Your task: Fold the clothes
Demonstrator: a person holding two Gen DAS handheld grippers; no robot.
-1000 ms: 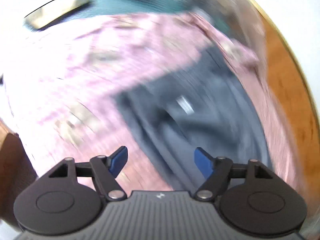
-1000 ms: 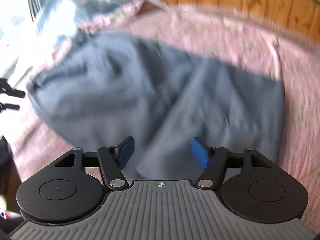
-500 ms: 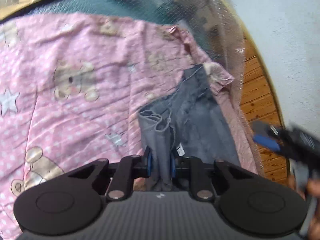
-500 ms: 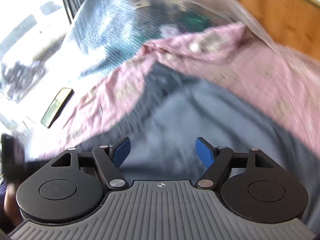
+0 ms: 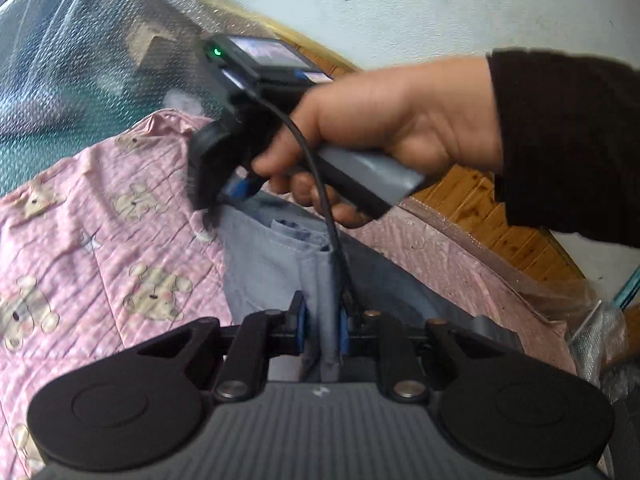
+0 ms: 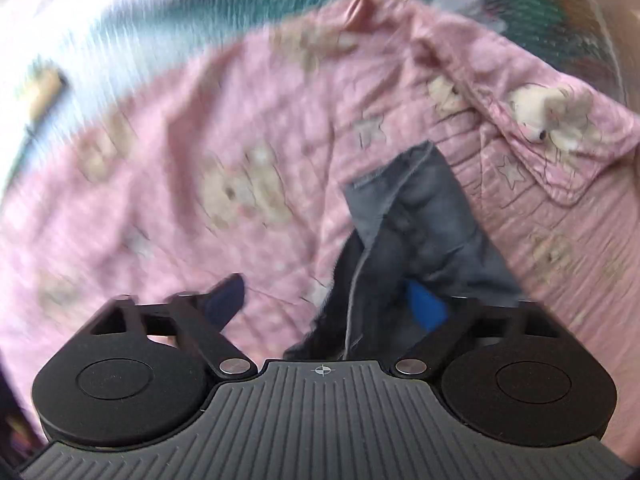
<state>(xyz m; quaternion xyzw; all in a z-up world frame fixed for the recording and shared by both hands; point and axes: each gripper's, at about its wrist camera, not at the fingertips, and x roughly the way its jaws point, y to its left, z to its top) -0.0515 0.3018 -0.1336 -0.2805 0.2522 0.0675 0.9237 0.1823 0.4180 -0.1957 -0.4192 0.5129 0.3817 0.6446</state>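
Garment: grey denim-like piece (image 5: 276, 264) with stitched seams and a folded hem, lying on the pink quilt; one ridge of it rises into the left gripper.
Left gripper: (image 5: 322, 330) black linkage arms with blue pads, clenched on a narrow vertical fold of the grey cloth; ribbed grey body in the foreground.
Right gripper, own view: (image 6: 328, 300) blue-padded fingers spread wide apart; a dark, frayed edge of the garment (image 6: 404, 240) lies between them, held by neither pad. The picture is motion-blurred.
Right gripper, left wrist view: (image 5: 236, 192) black housing with a blue tip just above the far end of the garment; whether it touches the cloth cannot be told.
Hand: (image 5: 392, 128) wrapped around the grey handle of the right gripper, dark sleeve (image 5: 560, 140) at the wrist; a black cable (image 5: 320, 184) hangs down from the device.
Quilt: (image 5: 100, 240) pink, stitched in lines, printed with pale teddy bears and stars, corner folded over.
Bubble wrap: (image 5: 80, 40) clear, dimpled sheet beyond the quilt.
Wood panelling: (image 5: 500, 224) orange-brown planks below a pale wall.
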